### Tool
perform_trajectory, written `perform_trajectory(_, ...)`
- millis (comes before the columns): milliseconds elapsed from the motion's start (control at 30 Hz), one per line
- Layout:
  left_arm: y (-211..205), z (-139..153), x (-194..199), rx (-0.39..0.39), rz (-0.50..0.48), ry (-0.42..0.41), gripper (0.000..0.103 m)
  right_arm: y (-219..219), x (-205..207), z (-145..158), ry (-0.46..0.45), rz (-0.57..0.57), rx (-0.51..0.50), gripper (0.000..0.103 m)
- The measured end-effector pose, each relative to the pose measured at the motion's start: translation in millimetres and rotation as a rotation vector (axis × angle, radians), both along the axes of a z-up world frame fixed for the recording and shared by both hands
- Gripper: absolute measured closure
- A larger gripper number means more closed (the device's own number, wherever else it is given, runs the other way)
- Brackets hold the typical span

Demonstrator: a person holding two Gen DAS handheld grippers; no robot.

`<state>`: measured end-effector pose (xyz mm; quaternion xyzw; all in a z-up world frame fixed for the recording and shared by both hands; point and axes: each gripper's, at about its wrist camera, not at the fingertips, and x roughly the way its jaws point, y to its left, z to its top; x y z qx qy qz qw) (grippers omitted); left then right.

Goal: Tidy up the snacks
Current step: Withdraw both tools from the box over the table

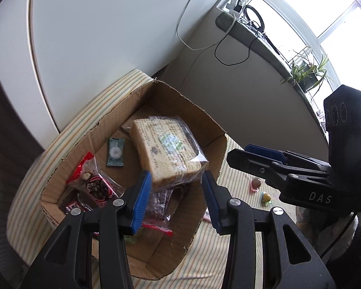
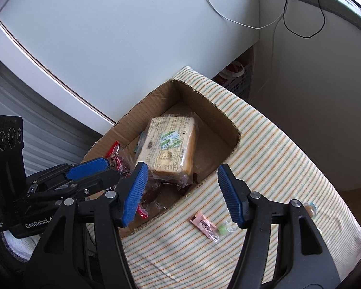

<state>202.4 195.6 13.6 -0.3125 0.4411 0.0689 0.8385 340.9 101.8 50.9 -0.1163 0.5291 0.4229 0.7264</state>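
Note:
An open cardboard box [image 1: 199, 224] [image 2: 226, 125] stands on a striped cloth. Inside lies a clear-wrapped tan cake block [image 1: 166, 149] [image 2: 173, 147] on top of a red-edged snack bag [image 1: 93, 185] and a small teal candy [image 1: 115, 155]. My left gripper [image 1: 175, 202] is open and empty just above the box, by the block's near edge. My right gripper [image 2: 183, 192] is open and empty over the box's near wall. On the cloth lie a pink candy [image 2: 204, 225], a green candy [image 2: 222, 230] and two round wrapped sweets [image 1: 256, 183] [image 1: 266, 197].
The right gripper's body [image 1: 300, 168] shows at the right of the left wrist view; the left gripper's body [image 2: 60, 180] shows at the left of the right wrist view. A white cabinet [image 1: 96, 36] stands behind the box. A sill with cables and a plant [image 1: 305, 72] runs at the right.

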Motion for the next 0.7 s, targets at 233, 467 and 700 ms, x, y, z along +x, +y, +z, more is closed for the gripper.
perform_trajectory(233, -24.2, 11.8, -3.4, 0.026, -0.053, -0.012, 0.062, -71.2, -0.3, 10.1, -0.014, -0.133, 0.057, 0.040)
perform_trajectory(467, -61.5, 13.8, -1.9, 0.046, -0.145, -0.009, 0.062, -154.6, -5.3, 7.9, -0.055, -0.302, 0.028, 0.040)
perform_trajectory(700, -102.9, 3.0, 8.1, 0.071, -0.257, 0.005, 0.062, -210.1, -25.6, -18.8, -0.037, -0.370, -0.022, 0.040)
